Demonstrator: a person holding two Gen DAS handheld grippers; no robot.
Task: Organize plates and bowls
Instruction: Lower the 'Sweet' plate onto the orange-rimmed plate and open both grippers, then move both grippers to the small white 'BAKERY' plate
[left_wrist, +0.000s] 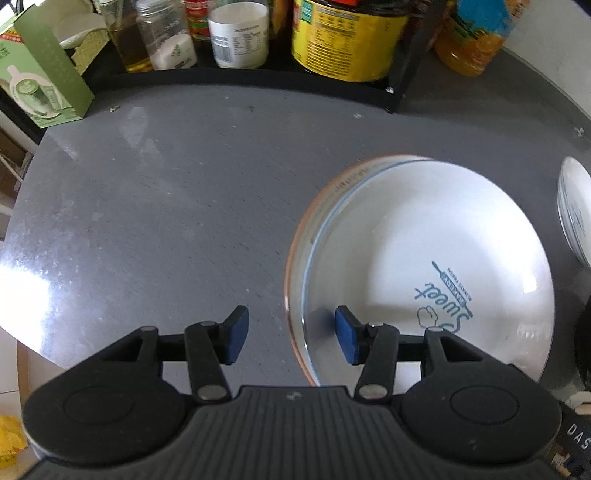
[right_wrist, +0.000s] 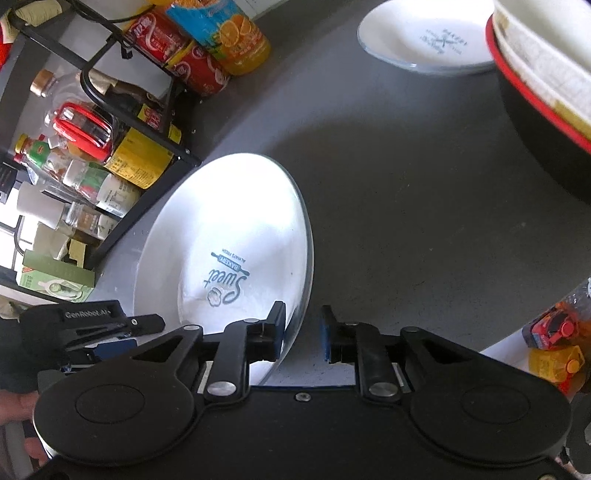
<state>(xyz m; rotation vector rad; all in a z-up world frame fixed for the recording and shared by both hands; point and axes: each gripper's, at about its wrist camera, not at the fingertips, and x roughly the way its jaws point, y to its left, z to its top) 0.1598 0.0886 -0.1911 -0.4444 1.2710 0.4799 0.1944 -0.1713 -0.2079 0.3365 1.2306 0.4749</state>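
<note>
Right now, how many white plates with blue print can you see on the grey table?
2. The near plate lies between both grippers, beside the black rack. The far plate sits further back, next to the red-rimmed black bowl. More may be hidden outside the views.

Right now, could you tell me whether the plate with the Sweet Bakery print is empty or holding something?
Empty. The Sweet Bakery plate shows only its bare white face and blue print in both wrist views; nothing lies on it.

A white plate (right_wrist: 229, 236) with blue "Sweet Bakery" print lies face up on the grey tabletop (right_wrist: 406, 221), while a second printed plate (right_wrist: 424, 40) sits well apart beside a red-rimmed black bowl (right_wrist: 535, 122).
</note>
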